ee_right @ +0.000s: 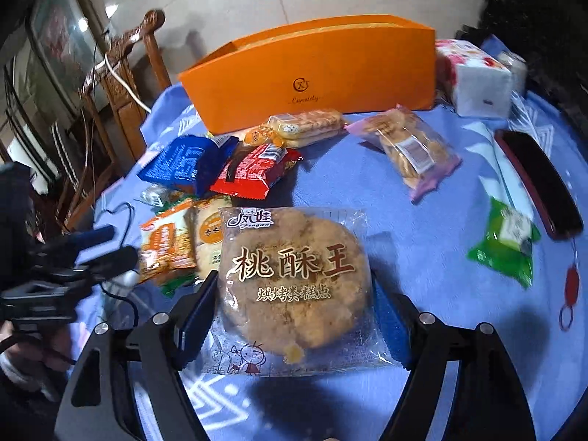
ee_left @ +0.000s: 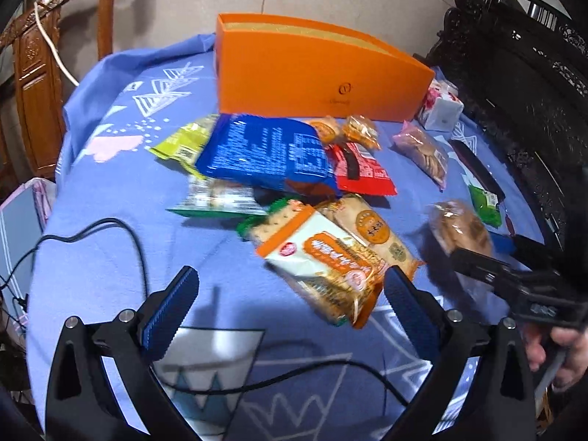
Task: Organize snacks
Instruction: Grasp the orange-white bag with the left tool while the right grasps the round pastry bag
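My right gripper (ee_right: 294, 316) is shut on a clear packet holding a large round walnut cookie (ee_right: 294, 279), held above the blue tablecloth; the packet also shows in the left wrist view (ee_left: 461, 229). My left gripper (ee_left: 290, 294) is open and empty, just in front of an orange-and-white cracker packet (ee_left: 330, 268). An open orange box (ee_left: 312, 70) (ee_right: 316, 70) stands at the back of the table. A blue bag (ee_left: 264, 154), a red packet (ee_left: 362, 171), a yellow-green packet (ee_left: 183, 143) and a pink biscuit bag (ee_right: 408, 147) lie before it.
A green packet (ee_right: 505, 242) and a dark red case (ee_right: 536, 180) lie at the right. A tissue pack (ee_right: 477, 77) stands beside the box. Black cables (ee_left: 110, 235) cross the blue tablecloth (ee_left: 121, 191). A wooden chair (ee_left: 44, 66) stands at the left, dark carved furniture (ee_left: 522, 84) at the right.
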Motion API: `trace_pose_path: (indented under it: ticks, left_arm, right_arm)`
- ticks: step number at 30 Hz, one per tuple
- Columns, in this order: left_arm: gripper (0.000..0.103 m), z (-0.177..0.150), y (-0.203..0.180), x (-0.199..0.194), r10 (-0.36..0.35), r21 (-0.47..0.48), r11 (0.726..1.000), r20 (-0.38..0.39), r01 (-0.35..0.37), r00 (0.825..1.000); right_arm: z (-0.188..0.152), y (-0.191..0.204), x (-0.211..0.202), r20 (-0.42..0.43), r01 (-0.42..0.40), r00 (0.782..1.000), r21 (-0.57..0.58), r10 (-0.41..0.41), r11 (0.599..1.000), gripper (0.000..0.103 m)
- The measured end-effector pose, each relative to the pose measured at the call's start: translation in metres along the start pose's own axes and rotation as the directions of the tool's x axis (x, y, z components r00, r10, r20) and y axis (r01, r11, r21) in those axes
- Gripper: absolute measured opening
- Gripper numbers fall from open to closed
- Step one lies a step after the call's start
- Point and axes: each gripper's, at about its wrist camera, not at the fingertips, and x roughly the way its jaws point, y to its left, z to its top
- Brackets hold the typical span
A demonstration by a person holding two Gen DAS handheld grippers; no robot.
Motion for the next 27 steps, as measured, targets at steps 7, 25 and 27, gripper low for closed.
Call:
trace_pose_path:
  ticks: [7, 25, 27]
  left_arm:
    - [0.099, 0.009, -0.018, 0.037, -0.015, -0.039, 0.999, -0.067, 0.012, 0.998]
    - [0.033, -0.007, 0.003, 0.016, -0.078, -0.029, 0.996, 0.01, 0.079, 0.997]
    - [0.028, -0.009, 0.004, 0.011, -0.088, -0.024, 0.996, 0.021, 0.088, 0.996]
  right_arm:
    - [-0.009, -0.003, -0.006, 0.014, -0.023, 1.0, 0.043, 0.022, 0.999, 0.079]
    - [-0.02, 0.002, -0.007, 0.028, -0.034, 0.999, 0.073, 0.032, 0.997, 0.079]
    - [-0.02, 0.003, -0.008, 0.03, -0.035, 0.999, 0.078, 0.033, 0.996, 0.079]
